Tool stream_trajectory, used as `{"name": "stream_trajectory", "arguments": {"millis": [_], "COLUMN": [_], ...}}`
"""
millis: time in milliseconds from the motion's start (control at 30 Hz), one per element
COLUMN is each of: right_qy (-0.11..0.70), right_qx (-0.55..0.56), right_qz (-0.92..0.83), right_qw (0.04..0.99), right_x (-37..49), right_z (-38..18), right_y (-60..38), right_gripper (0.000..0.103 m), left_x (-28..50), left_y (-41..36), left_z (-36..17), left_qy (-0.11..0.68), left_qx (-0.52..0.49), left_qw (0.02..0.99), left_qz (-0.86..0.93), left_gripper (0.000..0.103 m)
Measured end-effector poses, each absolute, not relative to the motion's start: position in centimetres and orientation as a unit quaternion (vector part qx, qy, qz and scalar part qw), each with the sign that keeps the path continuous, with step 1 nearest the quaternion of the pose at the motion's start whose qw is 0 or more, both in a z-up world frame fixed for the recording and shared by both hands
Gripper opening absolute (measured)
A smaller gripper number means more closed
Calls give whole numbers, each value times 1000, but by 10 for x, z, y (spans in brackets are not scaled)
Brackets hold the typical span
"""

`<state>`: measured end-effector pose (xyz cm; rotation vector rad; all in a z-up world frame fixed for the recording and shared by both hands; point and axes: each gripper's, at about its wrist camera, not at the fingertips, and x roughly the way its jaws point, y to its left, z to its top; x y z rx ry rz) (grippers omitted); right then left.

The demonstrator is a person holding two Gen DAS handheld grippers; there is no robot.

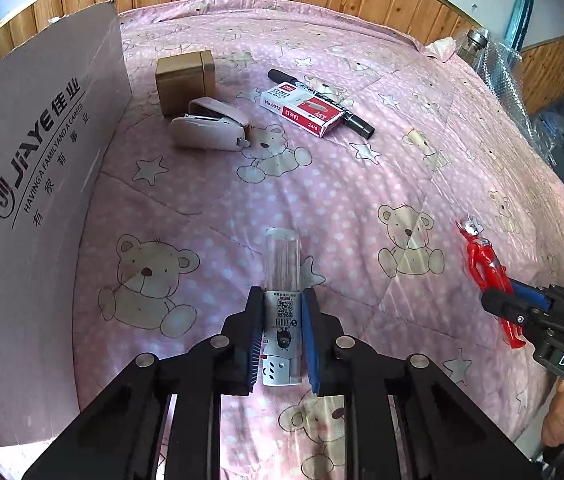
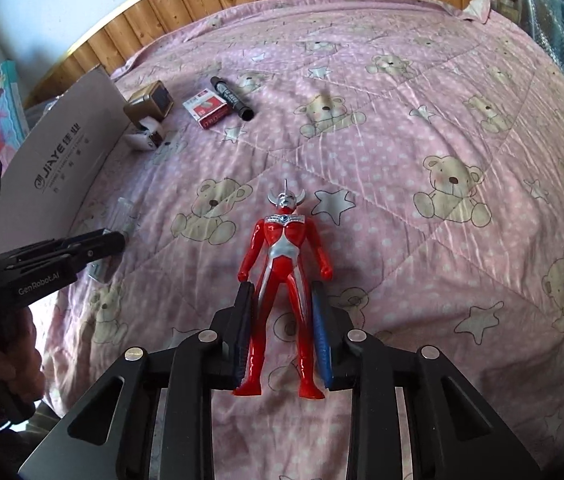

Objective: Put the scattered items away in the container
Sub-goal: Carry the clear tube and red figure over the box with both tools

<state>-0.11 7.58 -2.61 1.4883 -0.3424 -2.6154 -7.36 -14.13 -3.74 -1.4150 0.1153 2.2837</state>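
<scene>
Both tools are matte black, built of angular open-framed linkage arms joined by round silver pivot screws. Each claw's fingers carry ribbed blue pads. The right claw (image 1: 516, 300) reads "DAS" in white; the left claw (image 2: 119, 240) reads "GenRobot.AI".

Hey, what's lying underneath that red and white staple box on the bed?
A black marker pen lies under the red and white staple box, both ends sticking out. Its middle is covered by the box. Below is the pink bear-print quilt.
</scene>
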Motion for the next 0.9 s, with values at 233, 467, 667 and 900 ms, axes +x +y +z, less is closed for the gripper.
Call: {"name": "stream_trajectory", "arguments": {"millis": [233,467,667,900], "right_qy": [-116,-119,-97,-74], "right_qx": [479,474,465,446], "right_qz": [-868,-870,-876,-886], "right_qw": [63,68,81,105], "right_x": [10,16,23,28], "right_z": [-12,-7,3,23], "right_y": [72,69,54,32], "right_gripper": [28,28,28,28], "left_x": [-61,-57,-46,-34], "left_y": [-146,-152,-153,-151], "left_z": [-21,-3,9,29], "left_qy": [14,-1,1,3], "left_qx": [-509,-498,-485,-461], "left_qw": [244,246,252,262], "left_qz": [825,831,837,848], "left_gripper": [19,19,19,19]}}
